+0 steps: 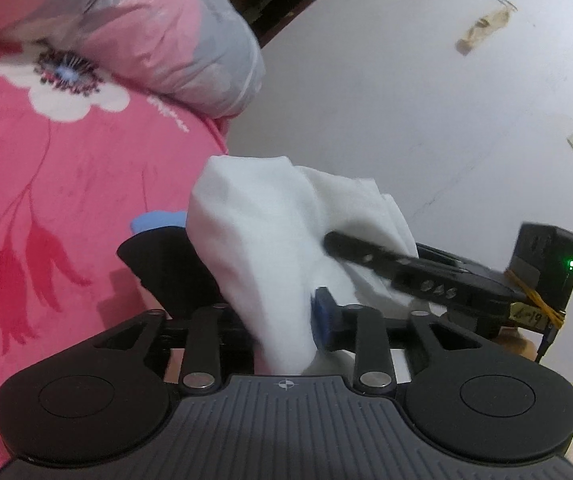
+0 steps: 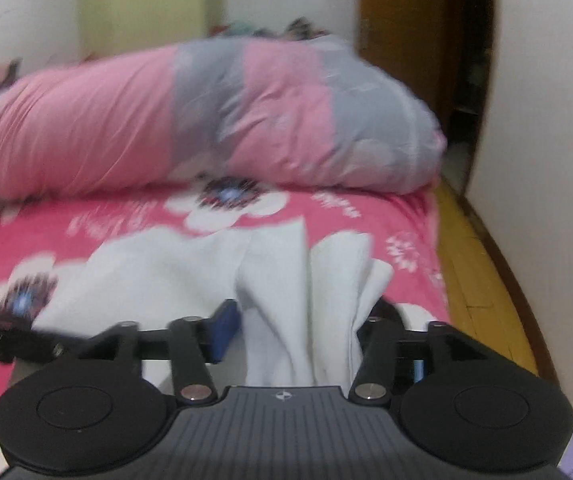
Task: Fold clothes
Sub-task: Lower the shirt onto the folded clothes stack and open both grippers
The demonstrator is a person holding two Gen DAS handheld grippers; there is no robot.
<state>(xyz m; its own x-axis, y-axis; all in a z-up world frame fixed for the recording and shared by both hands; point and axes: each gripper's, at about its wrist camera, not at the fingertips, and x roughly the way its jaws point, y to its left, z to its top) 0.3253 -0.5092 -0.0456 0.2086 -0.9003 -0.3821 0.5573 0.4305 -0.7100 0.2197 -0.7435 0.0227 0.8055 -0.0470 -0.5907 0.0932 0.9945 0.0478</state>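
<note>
- The white garment (image 2: 190,276) lay on the bed (image 2: 418,216), spread toward the left side of the pink floral sheet, with its bunched near end reaching close to the bed's right edge, by the yellow wooden frame (image 2: 470,264).
- The right hand-held gripper (image 2: 298,332) had its fingers standing apart with upright folds of the white cloth between them; the blue pad (image 2: 226,330) on the left finger stood clear of the fabric, so it looked released rather than clamped.
- The left hand-held gripper (image 1: 246,280) also stood apart, with a thick bundle of the same white cloth (image 1: 270,240) draped between and over its fingers; the blue pad (image 1: 322,316) lay beside the fabric, not visibly pressing on it.
- Both sets of jaws being loose around gathered cloth suggested, as a judgement, that a fold had been laid down on the bed and was being let go.
- The left wrist view alone showed the right tool from the side, its black finger (image 1: 390,264) lying across the cloth and a green light (image 1: 572,265) on its body, plus the white wall (image 1: 426,100).
- The right wrist view alone showed the garment's flat spread, the pink-and-grey rolled duvet (image 2: 206,120) at the far end and a dark doorway (image 2: 462,64).
- Both views were motion-blurred, so fine contact was hard to judge.
</note>
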